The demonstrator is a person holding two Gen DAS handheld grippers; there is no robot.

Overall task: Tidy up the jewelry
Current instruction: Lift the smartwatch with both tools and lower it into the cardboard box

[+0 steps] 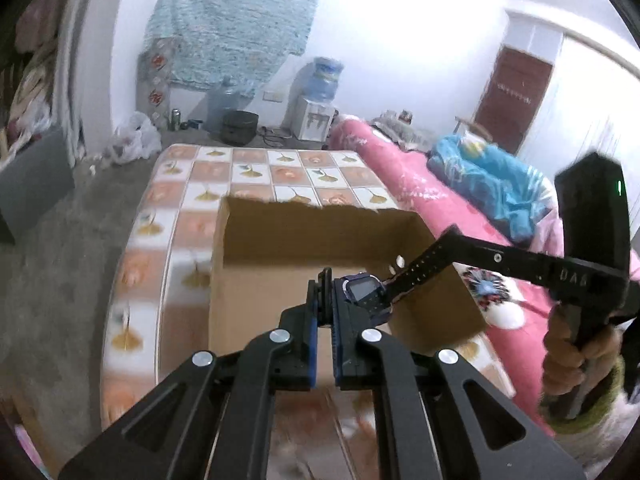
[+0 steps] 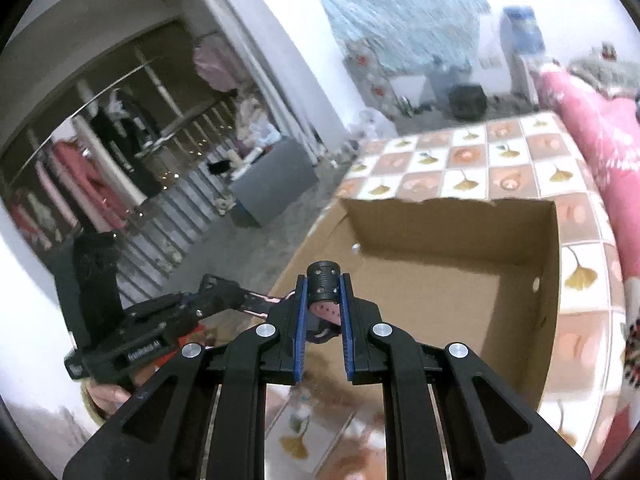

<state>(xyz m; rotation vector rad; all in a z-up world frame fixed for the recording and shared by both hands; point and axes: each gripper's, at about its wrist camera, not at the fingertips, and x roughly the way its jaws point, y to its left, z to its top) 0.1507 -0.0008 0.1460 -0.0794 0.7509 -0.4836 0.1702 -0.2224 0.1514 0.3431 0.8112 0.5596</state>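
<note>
- The dark blue digital wristwatch with a perforated black rubber strap [image 1: 362, 292] hangs above the open brown cardboard box [image 1: 248, 236], stretched between the 2 tools.
- The left gripper [image 1: 325, 300] is clenched on one end of the strap, right beside the watch case; its blue pads are nearly together.
- The right gripper [image 2: 323, 294] is clamped on the other end of the strap, whose perforated tip pokes up between the pads, pink on its inner face.
- The box stands on a table covered with an orange-and-white checked leaf-print cloth [image 1: 256, 168]; its floor looks bare apart from shadow.
- Likely handling: the watch is light, and its strap is soft and floppy, so it will droop once either end is let go.
- The case is the stiff, heavier part and the screen may scratch; gripping the strap close to the case, as the left does, seems safest.
</note>
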